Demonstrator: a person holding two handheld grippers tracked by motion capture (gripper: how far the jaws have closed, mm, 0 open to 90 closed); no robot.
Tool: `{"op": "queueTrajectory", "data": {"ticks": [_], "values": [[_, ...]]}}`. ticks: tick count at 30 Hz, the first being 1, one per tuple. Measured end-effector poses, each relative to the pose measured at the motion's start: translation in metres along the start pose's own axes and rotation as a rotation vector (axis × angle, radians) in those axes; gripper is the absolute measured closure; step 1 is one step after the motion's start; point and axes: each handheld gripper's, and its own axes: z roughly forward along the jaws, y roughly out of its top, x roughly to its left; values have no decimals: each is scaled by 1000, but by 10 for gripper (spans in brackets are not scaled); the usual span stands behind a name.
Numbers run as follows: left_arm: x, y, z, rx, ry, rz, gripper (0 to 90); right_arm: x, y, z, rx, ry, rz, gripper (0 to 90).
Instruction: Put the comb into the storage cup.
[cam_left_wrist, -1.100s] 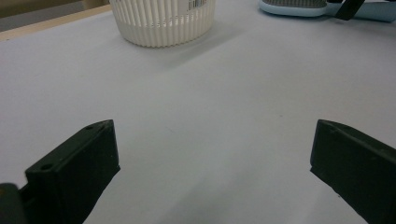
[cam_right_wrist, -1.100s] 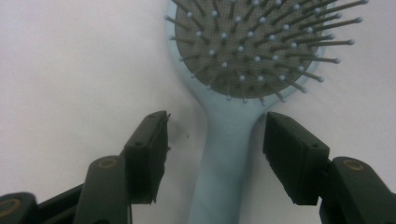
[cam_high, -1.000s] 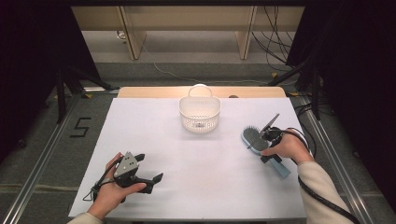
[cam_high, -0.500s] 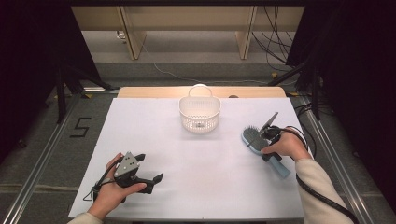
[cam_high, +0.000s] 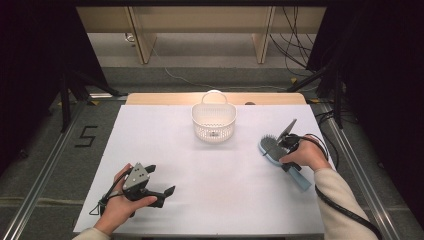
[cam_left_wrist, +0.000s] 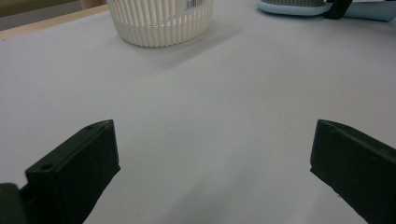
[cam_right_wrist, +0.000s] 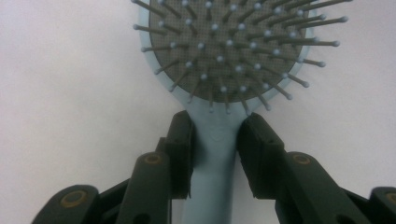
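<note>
R gripper (cam_right_wrist: 215, 154) closing, pinching smooth blue hairbrush (cam_right_wrist: 219, 56) neck | L gripper (cam_left_wrist: 210, 172) jaws apart | ribbed basket (cam_high: 214, 121)

Right hand-held gripper (cam_right_wrist: 215, 140) jaws closing — left hand-held gripper (cam_left_wrist: 210, 172) wide, resting

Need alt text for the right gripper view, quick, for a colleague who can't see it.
The right gripper has its two black jaws, which have just been closing, against either side of a light blue hairbrush at the neck of its handle. The brush lies bristles up on the white table.
</note>
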Motion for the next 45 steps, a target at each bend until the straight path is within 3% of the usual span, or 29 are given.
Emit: {"op": "queueTrajectory", "data": {"ticks": [11, 33, 45], "values": [[0, 0, 0, 0, -1, 0, 7, 1, 2, 0, 20, 1, 41, 687], [0, 0, 0, 1, -1, 0, 7, 1, 1, 0, 25, -6, 49, 704], [0, 0, 0, 2, -1, 0, 7, 2, -3, 0, -11, -7, 63, 705]]}}
